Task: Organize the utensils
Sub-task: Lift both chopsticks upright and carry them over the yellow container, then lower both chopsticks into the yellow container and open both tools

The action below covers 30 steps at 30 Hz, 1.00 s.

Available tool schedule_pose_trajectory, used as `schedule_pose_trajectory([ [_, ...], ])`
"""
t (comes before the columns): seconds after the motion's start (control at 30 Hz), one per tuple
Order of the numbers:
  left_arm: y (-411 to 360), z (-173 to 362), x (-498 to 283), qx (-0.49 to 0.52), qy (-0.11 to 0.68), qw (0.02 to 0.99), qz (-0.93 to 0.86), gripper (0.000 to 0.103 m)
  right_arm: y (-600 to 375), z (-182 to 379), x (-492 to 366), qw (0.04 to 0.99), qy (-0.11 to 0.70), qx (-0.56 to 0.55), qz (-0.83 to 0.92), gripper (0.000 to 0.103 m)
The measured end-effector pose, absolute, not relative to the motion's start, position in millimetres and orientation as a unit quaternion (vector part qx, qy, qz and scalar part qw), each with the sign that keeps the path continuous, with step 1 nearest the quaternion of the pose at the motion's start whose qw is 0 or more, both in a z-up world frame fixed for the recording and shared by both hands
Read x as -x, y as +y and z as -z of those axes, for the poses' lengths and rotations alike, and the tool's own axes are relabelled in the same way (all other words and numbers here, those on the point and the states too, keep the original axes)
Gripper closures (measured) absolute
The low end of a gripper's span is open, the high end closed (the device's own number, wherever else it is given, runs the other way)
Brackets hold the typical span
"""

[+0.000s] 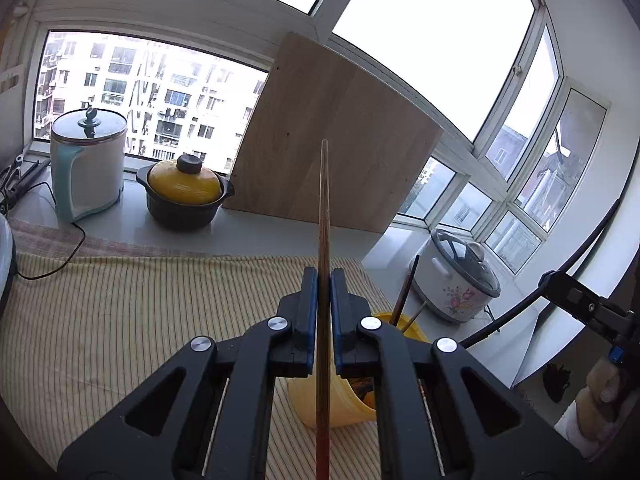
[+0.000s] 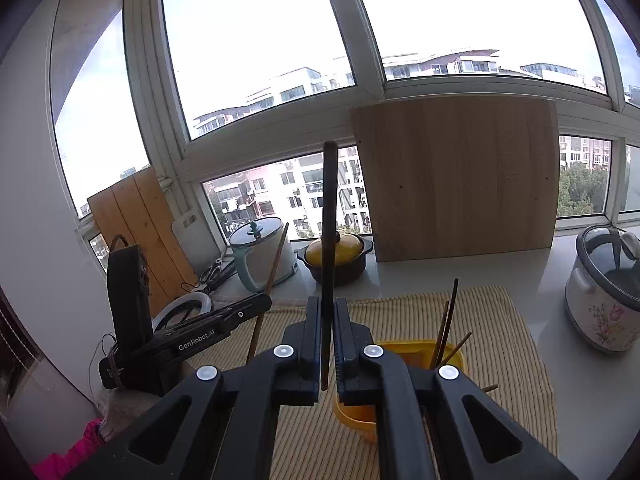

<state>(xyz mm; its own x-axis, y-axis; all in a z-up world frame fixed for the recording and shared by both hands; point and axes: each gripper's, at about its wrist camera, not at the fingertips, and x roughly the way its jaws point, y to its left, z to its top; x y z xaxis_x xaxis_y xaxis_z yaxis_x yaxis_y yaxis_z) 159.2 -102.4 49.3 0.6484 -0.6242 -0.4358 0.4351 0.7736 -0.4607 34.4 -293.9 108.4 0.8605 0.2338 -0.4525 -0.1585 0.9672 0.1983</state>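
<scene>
My left gripper (image 1: 324, 276) is shut on a reddish-brown chopstick (image 1: 324, 208) that stands upright above the striped cloth (image 1: 140, 312). Under its jaws sits a yellow holder (image 1: 332, 404) with several chopsticks (image 1: 404, 296) leaning in it. My right gripper (image 2: 328, 306) is shut on a dark chopstick (image 2: 329, 216), also upright. The yellow holder (image 2: 412, 354) lies just below and right of it, with several chopsticks (image 2: 451, 320) inside. In the right wrist view the left gripper (image 2: 224, 316) appears at the left with its chopstick (image 2: 272, 276) tilted.
A wooden board (image 1: 332, 148) leans on the window. A white kettle (image 1: 88, 160), a yellow-lidded pot (image 1: 184, 192) and a floral rice cooker (image 1: 456, 276) stand on the sill. A plank (image 2: 140, 232) and a white ring (image 2: 180, 308) are at the left.
</scene>
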Motion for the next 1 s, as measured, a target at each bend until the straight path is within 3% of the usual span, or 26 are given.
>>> schedule_pose_trajectory([
  [0.53, -174, -35, -197, 0.166, 0.324, 0.876, 0.315, 0.098, -341, -85, -35, 0.957, 0.273, -0.080, -0.058, 0.100],
  [1.0, -194, -21, -189, 0.099, 0.344, 0.878, 0.319, 0.098, -347, -48, -60, 0.939, 0.327, -0.091, -0.062, 0.100],
])
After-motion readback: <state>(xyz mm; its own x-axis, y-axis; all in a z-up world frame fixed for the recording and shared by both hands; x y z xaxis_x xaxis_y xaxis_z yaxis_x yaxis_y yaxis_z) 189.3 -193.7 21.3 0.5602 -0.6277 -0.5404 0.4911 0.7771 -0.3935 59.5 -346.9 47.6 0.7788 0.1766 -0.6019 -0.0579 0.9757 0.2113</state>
